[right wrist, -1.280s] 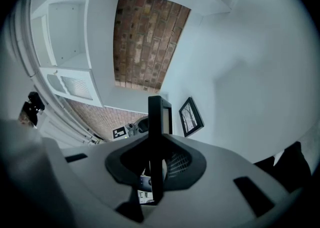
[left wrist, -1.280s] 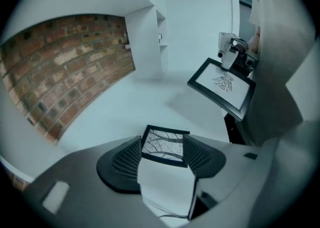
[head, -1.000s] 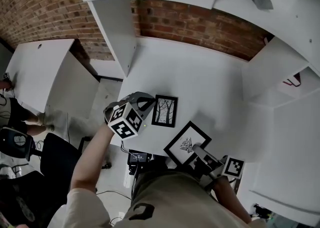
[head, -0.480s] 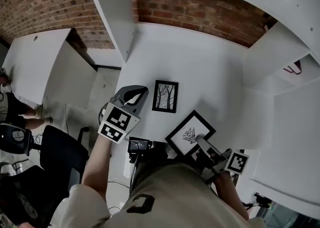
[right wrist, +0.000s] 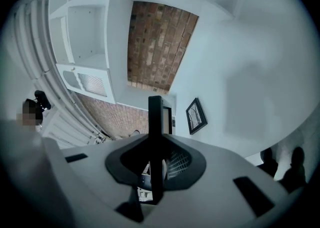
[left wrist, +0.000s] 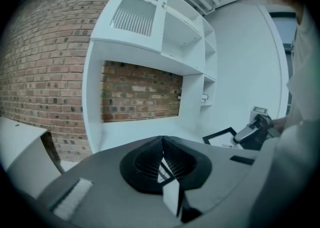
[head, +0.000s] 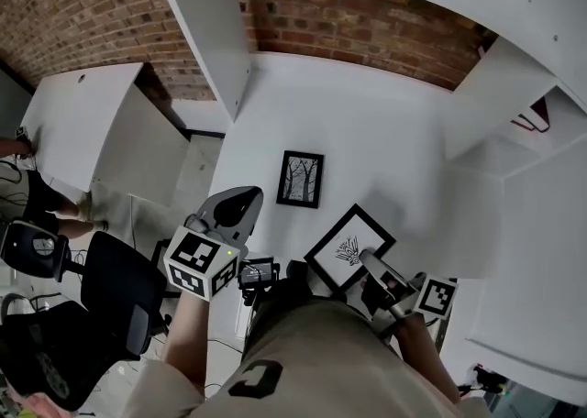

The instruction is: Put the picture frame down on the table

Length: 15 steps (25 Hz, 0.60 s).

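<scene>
The left gripper (head: 237,201) has pulled back from the table (head: 367,141) toward the person, and its jaws are pressed together with nothing in them. The right gripper (head: 369,262) has its jaws squeezed on one corner of the picture frame (head: 348,247), which sits tilted right at the near edge of the table, close to the tree picture (head: 301,179) lying flat there. If the right gripper lets go here, the picture frame could tip off the edge and fall, because so little table is under it.

White table (head: 385,150) against brick wall (head: 367,27); 1 black-framed tree picture (head: 301,179) lies flat, near front-left edge.
</scene>
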### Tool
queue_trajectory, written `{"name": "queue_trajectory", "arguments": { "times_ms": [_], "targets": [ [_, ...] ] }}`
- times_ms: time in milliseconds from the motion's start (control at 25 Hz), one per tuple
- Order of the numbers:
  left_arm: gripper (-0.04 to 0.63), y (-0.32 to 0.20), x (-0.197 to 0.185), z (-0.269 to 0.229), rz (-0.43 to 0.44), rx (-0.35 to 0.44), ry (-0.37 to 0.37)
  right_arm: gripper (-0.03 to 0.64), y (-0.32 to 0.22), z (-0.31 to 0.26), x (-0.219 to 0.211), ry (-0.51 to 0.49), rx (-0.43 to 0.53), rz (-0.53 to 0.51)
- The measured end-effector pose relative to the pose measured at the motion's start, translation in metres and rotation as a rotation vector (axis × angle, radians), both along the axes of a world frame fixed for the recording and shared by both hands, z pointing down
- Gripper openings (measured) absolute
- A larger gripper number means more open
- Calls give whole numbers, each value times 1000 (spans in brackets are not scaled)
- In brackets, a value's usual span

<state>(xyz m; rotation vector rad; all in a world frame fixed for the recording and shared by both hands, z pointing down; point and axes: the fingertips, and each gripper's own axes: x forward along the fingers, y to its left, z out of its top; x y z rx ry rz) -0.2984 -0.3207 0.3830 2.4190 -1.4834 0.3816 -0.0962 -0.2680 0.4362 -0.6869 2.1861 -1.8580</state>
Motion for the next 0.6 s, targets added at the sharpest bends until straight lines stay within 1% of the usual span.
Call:
{"name": "queue_trajectory", "arguments": {
  "times_ms": [80, 200, 360, 480, 600],
  "targets": [
    [5, 9, 29, -3, 25, 0, 28, 54, 3, -3, 11, -13, 12, -3],
    [3, 21, 72, -2, 62, -20, 35, 54, 7, -7, 33, -38, 16, 14],
    [3, 32, 109, -6, 85, -17, 69, 54, 14, -11, 63, -55, 27, 45],
    [3, 38, 124, -13, 92, -3, 31, 54, 18, -12, 79, -67, 26, 58],
    [4, 41, 131, -22, 78, 22, 1, 54, 20, -14, 91, -70, 38, 52]
  ]
}}
